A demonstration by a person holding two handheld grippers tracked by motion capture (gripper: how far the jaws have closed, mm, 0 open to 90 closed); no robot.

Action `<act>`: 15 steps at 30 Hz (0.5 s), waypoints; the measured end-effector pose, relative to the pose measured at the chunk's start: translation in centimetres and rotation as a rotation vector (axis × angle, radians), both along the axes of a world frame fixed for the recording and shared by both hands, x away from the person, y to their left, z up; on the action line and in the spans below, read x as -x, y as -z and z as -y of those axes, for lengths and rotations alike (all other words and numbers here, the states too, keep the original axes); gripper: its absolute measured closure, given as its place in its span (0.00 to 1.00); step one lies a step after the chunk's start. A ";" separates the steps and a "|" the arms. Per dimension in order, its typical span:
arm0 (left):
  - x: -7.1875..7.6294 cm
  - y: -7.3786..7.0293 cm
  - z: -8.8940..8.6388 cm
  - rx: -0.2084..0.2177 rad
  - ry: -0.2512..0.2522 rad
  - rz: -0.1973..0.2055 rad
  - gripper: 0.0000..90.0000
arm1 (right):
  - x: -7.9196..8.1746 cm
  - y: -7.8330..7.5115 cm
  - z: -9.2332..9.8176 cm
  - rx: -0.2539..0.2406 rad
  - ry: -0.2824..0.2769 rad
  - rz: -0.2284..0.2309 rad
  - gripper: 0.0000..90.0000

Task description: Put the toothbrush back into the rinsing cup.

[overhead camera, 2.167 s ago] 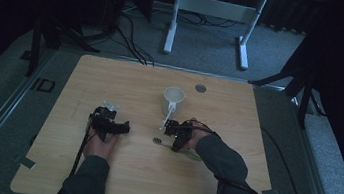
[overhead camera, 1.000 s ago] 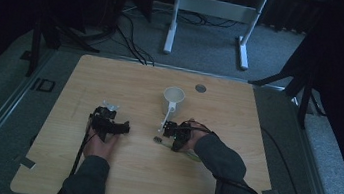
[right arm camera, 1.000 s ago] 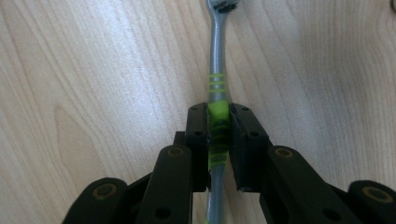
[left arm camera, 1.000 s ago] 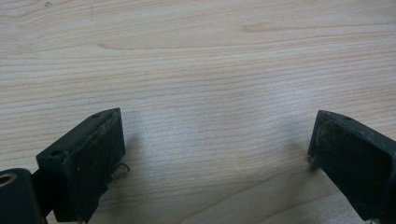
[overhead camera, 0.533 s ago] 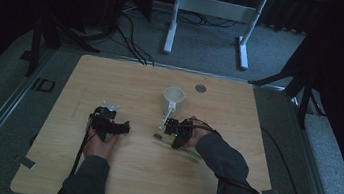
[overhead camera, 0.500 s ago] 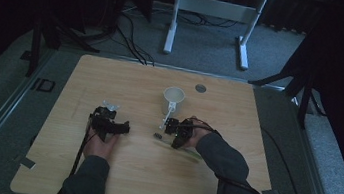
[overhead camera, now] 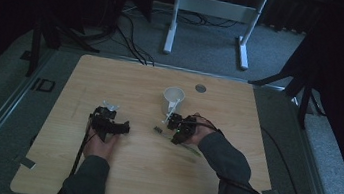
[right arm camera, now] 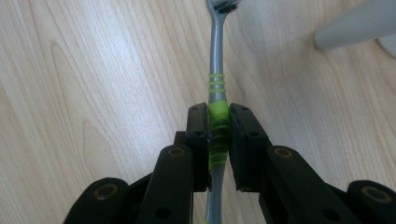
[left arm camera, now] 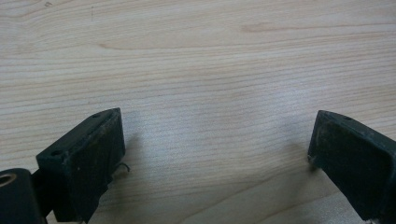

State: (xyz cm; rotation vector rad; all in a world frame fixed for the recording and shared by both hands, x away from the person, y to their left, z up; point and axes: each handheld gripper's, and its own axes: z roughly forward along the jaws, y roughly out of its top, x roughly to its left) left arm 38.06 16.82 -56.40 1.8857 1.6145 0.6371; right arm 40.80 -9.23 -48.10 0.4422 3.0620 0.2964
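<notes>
A grey toothbrush [right arm camera: 216, 70] with green grip rings lies low over the wooden table [overhead camera: 139, 173], and my right gripper [right arm camera: 219, 116] is shut on its green part. In the high view the right gripper [overhead camera: 176, 127] sits just below a white cup [overhead camera: 173, 99]. The brush head [overhead camera: 157, 129] points left and the handle's tail [overhead camera: 189, 148] sticks out under the hand. The cup's pale wall [right arm camera: 359, 23] shows at the upper right of the right gripper view. My left gripper [overhead camera: 107, 116] rests on the table at the left, and its open jaws [left arm camera: 217, 126] hold nothing.
A small round grey disc [overhead camera: 201, 88] lies near the table's far edge. A white desk frame [overhead camera: 211, 16] and cables stand on the floor beyond. Tape tabs [overhead camera: 25, 162] mark the near corners.
My right hand has edged slightly left with the toothbrush in its jaws. The left hand and the cup have not moved.
</notes>
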 end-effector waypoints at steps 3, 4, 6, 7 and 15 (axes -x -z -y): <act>0.0 0.0 0.0 0.001 -0.001 0.001 0.04 | 0.0 -0.3 0.2 -0.021 0.011 0.006 0.88; 0.0 0.0 0.0 0.001 -0.001 0.001 0.04 | -0.1 -0.5 0.3 -0.037 0.022 0.012 0.88; 0.0 0.0 0.0 -0.001 0.001 0.000 0.04 | -0.1 -0.8 0.5 -0.056 0.031 0.015 0.88; 0.0 0.0 0.0 0.000 0.001 0.000 0.04 | -0.2 -0.9 0.6 -0.072 0.039 0.013 0.88; 0.0 0.0 0.0 -0.001 0.001 0.000 0.04 | -0.3 -1.5 0.9 -0.122 0.070 0.028 0.88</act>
